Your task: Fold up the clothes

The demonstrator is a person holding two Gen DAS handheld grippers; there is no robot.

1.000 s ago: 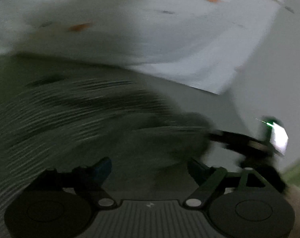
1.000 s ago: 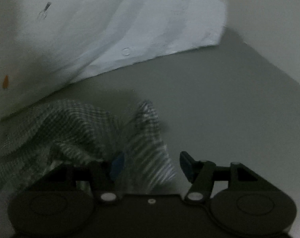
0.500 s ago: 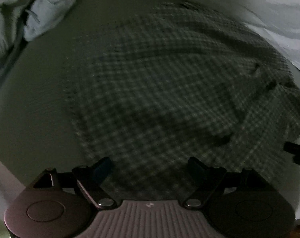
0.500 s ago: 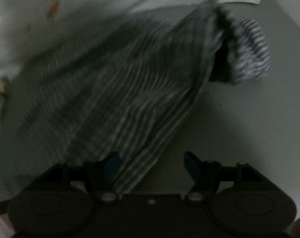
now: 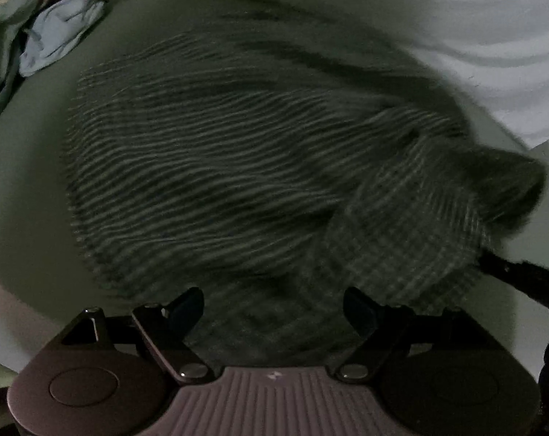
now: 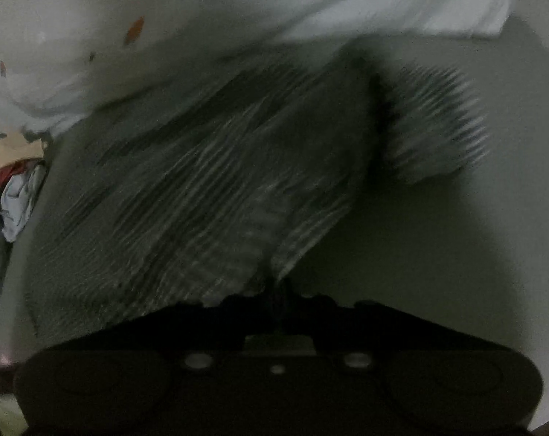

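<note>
A: Nearest the left camera, what do you see?

B: The left hand-held gripper (image 5: 274, 307), jaws spread wide, nothing pinched. The near hem of the checked garment (image 5: 238, 167) lies below and between the fingers, though I cannot tell whether they touch it.

A: And the right one?

B: The right hand-held gripper (image 6: 274, 287) has just snapped closed on a gathered edge of the checked garment (image 6: 201, 189); the fabric fans out from the closed tips toward 11 o'clock. In the left view its dark body pokes in at 4 o'clock, where the cloth is bunched up.

A: Where does the garment sit?

B: Spread across the grey-green bench (image 5: 27, 189), blurred. In the right view a sleeve-like flap (image 6: 438, 127) sticks out at 1 o'clock.

A: Farther out?

B: A white sheet (image 6: 238, 11) with small orange marks runs along the far side, from 10 to 2 o'clock. A pile of other clothes (image 5: 56, 32), pale blue with some red, lies at 10 o'clock in the left view.
</note>
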